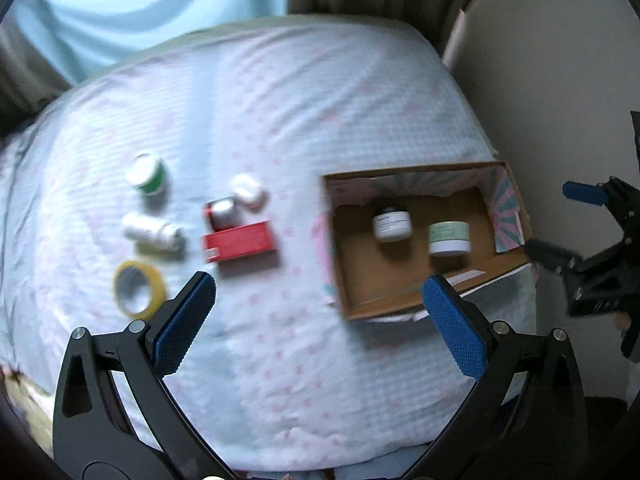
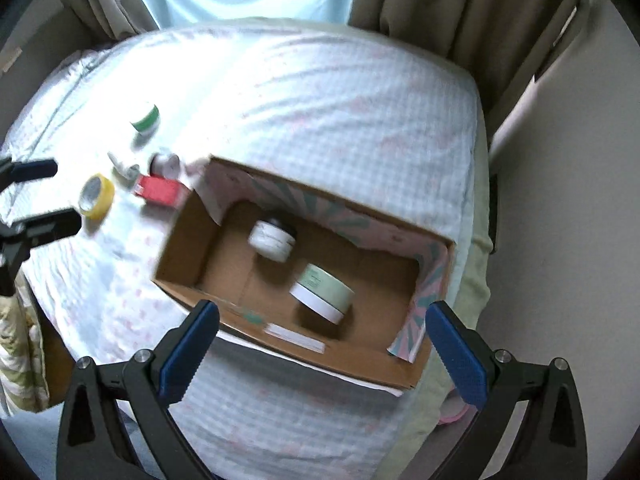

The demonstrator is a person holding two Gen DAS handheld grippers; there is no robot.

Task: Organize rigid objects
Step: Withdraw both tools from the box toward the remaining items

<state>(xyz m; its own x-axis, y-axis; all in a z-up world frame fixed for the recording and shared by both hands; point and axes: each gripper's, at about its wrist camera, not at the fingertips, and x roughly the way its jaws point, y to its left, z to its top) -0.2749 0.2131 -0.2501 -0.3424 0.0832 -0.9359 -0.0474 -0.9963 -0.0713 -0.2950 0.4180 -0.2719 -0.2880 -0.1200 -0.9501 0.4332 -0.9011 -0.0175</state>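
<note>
Right wrist: cardboard box (image 2: 192, 236) overhangs the bed (image 2: 320, 100) edge (both jaws spread, empty).

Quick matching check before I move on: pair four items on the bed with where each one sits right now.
Items:
1. pale green jar
2. yellow tape roll
3. red box
4. green-banded tub

Places:
A. on the bedsheet, just left of the cardboard box, beside a silver-lidded jar
B. inside the cardboard box
C. on the bedsheet, farthest back of the loose items
D. on the bedsheet, nearest the left gripper

Pairs: 1-B, 2-D, 3-A, 4-C
</note>
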